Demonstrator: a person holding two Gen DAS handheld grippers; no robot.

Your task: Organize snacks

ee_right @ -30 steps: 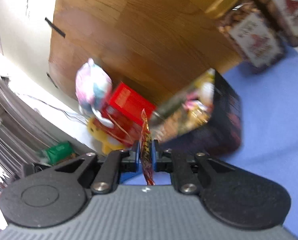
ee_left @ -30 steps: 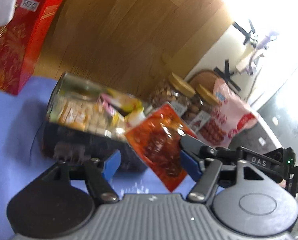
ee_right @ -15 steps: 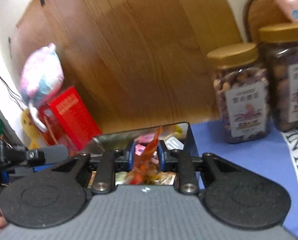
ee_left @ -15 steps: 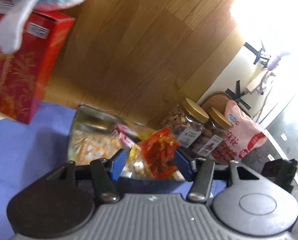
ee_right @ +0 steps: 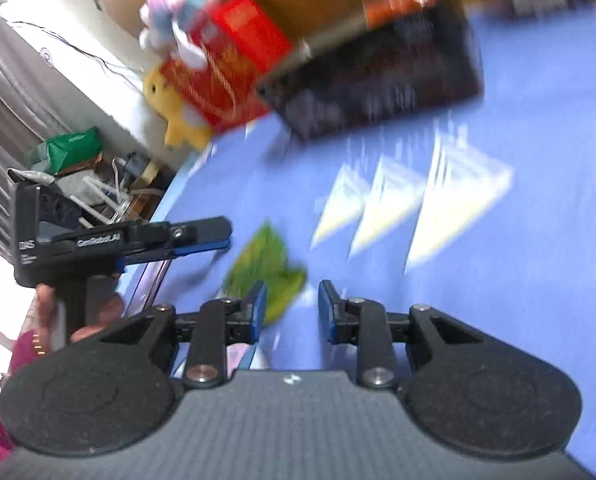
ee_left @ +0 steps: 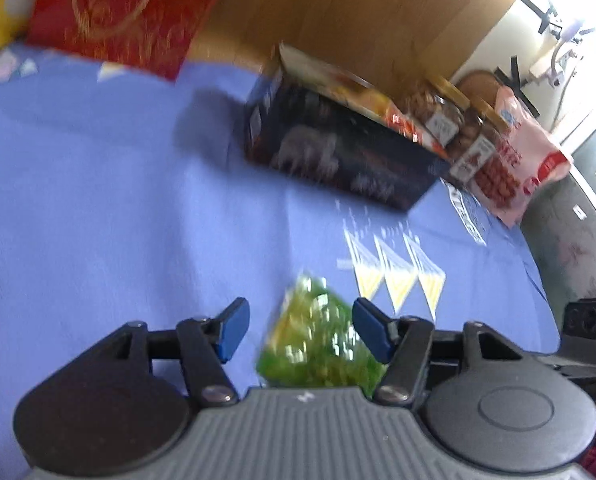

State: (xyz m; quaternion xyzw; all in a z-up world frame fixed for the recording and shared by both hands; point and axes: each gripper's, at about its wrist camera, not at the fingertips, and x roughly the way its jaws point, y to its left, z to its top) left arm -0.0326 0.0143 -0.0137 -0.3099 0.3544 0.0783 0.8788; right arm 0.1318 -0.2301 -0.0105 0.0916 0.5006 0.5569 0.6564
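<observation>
A green snack packet point(ee_left: 317, 340) lies on the blue cloth between the open jaws of my left gripper point(ee_left: 299, 326); it is not gripped. It also shows in the right wrist view point(ee_right: 264, 270), just left of my right gripper point(ee_right: 290, 312), which is open and empty. The dark snack box point(ee_left: 337, 160) stands at the back of the cloth with an orange-red packet point(ee_left: 401, 124) at its top right; the box also shows in the right wrist view point(ee_right: 377, 68). My left gripper shows from the side in the right wrist view point(ee_right: 202, 236).
A red gift box point(ee_left: 126, 12) stands at the back left, with plush toys point(ee_right: 182, 12) on and beside it. Two nut jars point(ee_left: 453, 120) and a pink bag point(ee_left: 517, 152) stand at the back right. The cloth's right edge drops off near a dark device point(ee_left: 589, 316).
My right gripper let the orange-red packet go into the box and opened. Both grippers pulled back and down toward the green packet on the cloth. The frames are motion-blurred.
</observation>
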